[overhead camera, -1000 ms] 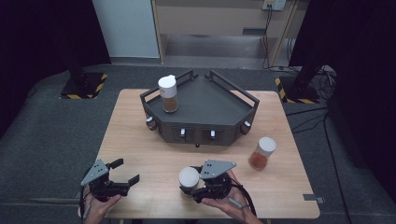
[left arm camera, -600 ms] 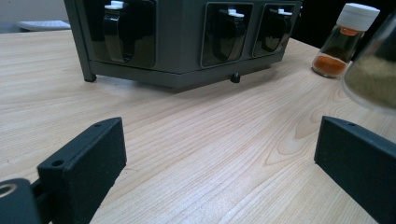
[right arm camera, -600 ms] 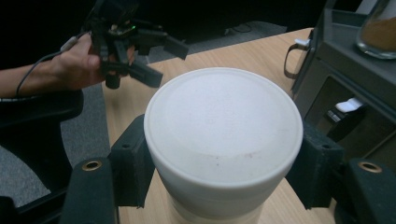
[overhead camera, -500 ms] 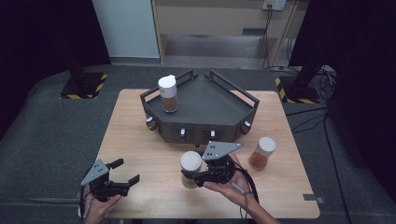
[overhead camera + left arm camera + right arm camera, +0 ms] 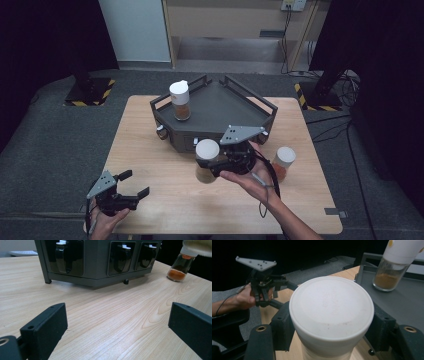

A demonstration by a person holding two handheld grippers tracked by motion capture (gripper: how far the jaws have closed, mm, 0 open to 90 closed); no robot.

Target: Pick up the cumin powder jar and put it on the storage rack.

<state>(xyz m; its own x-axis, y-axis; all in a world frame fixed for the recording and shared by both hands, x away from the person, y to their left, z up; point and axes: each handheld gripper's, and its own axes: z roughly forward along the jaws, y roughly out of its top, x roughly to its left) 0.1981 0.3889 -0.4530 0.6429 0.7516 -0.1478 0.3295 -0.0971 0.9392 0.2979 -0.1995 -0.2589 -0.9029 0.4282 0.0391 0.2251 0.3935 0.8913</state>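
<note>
My right gripper (image 5: 212, 162) is shut on a white-lidded spice jar (image 5: 207, 149) and holds it in the air just in front of the dark tray (image 5: 220, 107). In the right gripper view both jaws press the jar (image 5: 331, 312) below its lid. A second jar (image 5: 180, 100) of brown powder stands on the tray's left side and appears at the upper right as jar (image 5: 392, 267). A third jar (image 5: 284, 162) stands on the table to the right. My left gripper (image 5: 134, 184) is open and low at the table's near left corner, with nothing between its jaws (image 5: 117, 325).
The tray's front wall (image 5: 97, 262) has several dark windows with white tabs. The wooden table (image 5: 165, 200) has bare surface between the grippers. Dark grey floor surrounds the table; cables lie at the far right.
My right gripper has lifted the jar off the table and carried it up and toward the tray. The left gripper has stayed where it was.
</note>
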